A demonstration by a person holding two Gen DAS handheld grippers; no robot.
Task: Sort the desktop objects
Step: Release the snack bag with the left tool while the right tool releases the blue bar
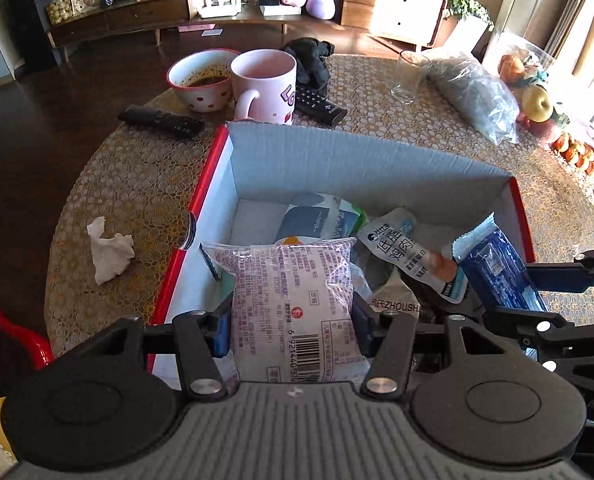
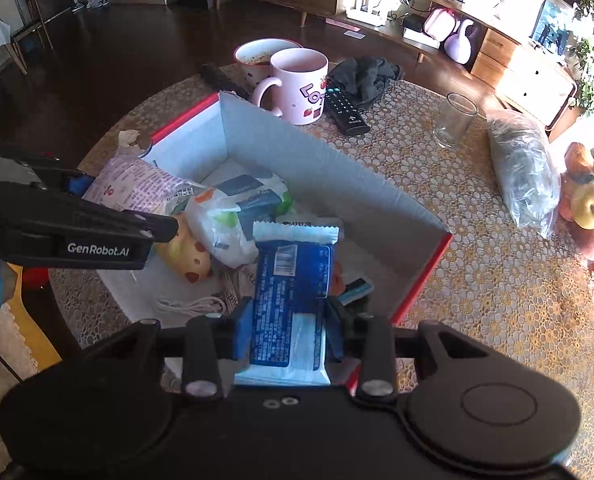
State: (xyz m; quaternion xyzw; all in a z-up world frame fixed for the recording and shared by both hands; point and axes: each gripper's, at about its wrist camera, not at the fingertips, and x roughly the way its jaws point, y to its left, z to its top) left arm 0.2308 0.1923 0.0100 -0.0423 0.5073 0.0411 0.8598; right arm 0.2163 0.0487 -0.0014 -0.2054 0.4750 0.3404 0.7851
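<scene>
Left gripper clamping purple-printed plastic snack packet; right gripper clamping blue foil wrapper; both lengthwise, above red-edged cardboard box at frame centre.

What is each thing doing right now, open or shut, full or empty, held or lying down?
Left gripper: shut on purple snack bag.
Right gripper: shut on blue packet.
Box: open, partly filled.
Glass: upright, empty.
Pink mug: upright.
Bowl: dirty inside.
Tissue: crumpled on table.
</scene>
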